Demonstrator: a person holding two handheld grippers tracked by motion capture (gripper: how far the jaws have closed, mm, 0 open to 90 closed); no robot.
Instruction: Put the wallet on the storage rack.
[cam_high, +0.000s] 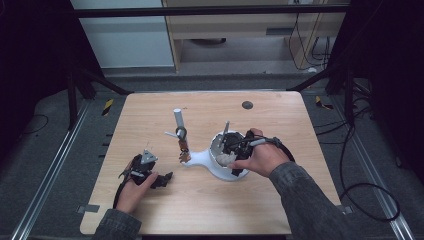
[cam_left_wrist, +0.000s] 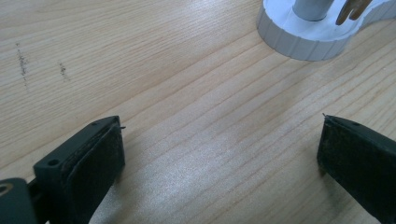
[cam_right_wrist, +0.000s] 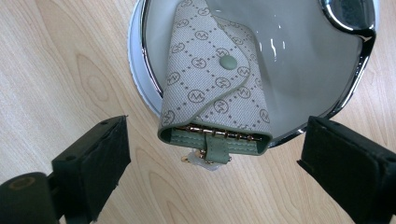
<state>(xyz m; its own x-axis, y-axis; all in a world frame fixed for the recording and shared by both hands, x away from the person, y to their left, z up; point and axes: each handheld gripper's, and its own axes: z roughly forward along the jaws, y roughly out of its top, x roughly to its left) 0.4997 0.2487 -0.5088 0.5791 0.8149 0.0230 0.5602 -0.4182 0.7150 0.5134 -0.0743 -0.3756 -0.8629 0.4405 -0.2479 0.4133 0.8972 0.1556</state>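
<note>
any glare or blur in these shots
Right gripper view: bright glare streaks on the glossy white dish and its chrome rim, while the patterned key pouch is sharp. Left gripper view: soft sheen on the wooden table. High view: dim, dark surroundings.

Three cameras: one overhead, two close on the jaws.
High view looks forward and down over the whole table (cam_high: 210, 200); both gripper views skim its wood, sharing the white stand (cam_left_wrist: 303, 39), upper frame.

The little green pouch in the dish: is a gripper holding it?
No. The right gripper is open, jaws standing apart from the pouch, which lies over the dish's rim. The left gripper is open too, empty.
</note>
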